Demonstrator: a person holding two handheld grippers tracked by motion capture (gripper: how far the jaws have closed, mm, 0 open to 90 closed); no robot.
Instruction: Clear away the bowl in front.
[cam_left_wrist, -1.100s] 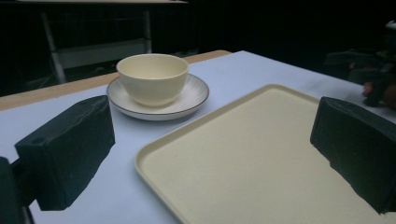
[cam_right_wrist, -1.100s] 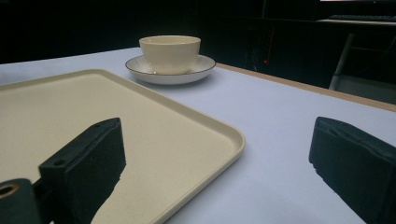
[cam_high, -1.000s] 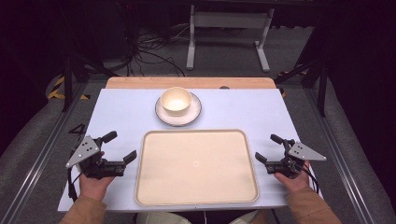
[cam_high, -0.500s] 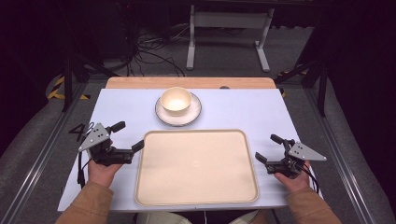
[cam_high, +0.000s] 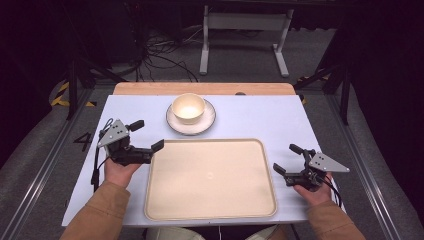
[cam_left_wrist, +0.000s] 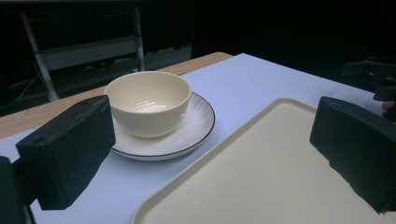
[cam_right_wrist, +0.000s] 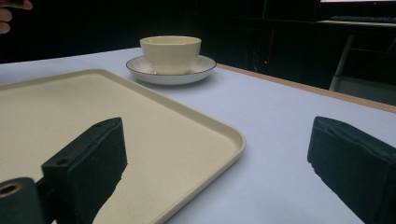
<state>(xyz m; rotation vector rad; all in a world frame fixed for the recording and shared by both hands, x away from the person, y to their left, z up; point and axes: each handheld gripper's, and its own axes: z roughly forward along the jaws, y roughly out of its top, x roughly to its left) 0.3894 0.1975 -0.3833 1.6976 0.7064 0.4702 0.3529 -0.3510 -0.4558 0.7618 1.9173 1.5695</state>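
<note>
A cream bowl (cam_high: 188, 107) (cam_left_wrist: 147, 101) (cam_right_wrist: 170, 53) sits on a white saucer (cam_high: 205, 124) (cam_left_wrist: 196, 126) (cam_right_wrist: 205, 67) at the table's far middle. In front of it lies a large cream tray (cam_high: 210, 177) (cam_left_wrist: 280, 177) (cam_right_wrist: 56, 116), bare inside. My left gripper (cam_high: 147, 134) hovers at the tray's far left corner, open and empty, pointing toward the bowl. Right of the tray, near the table's front edge, my right gripper (cam_high: 287, 159) is open with nothing between its jaws.
A pale blue cover lies over the table (cam_high: 260, 115), with a wooden strip (cam_high: 205, 88) along the far edge. Beyond it are a metal stand (cam_high: 245, 30) and floor cables (cam_high: 160, 55). Open tabletop lies either side of the saucer.
My left gripper has risen and moved forward and rightward, from the table's front left toward the tray's far left corner and the bowl. The right gripper has stayed put.
</note>
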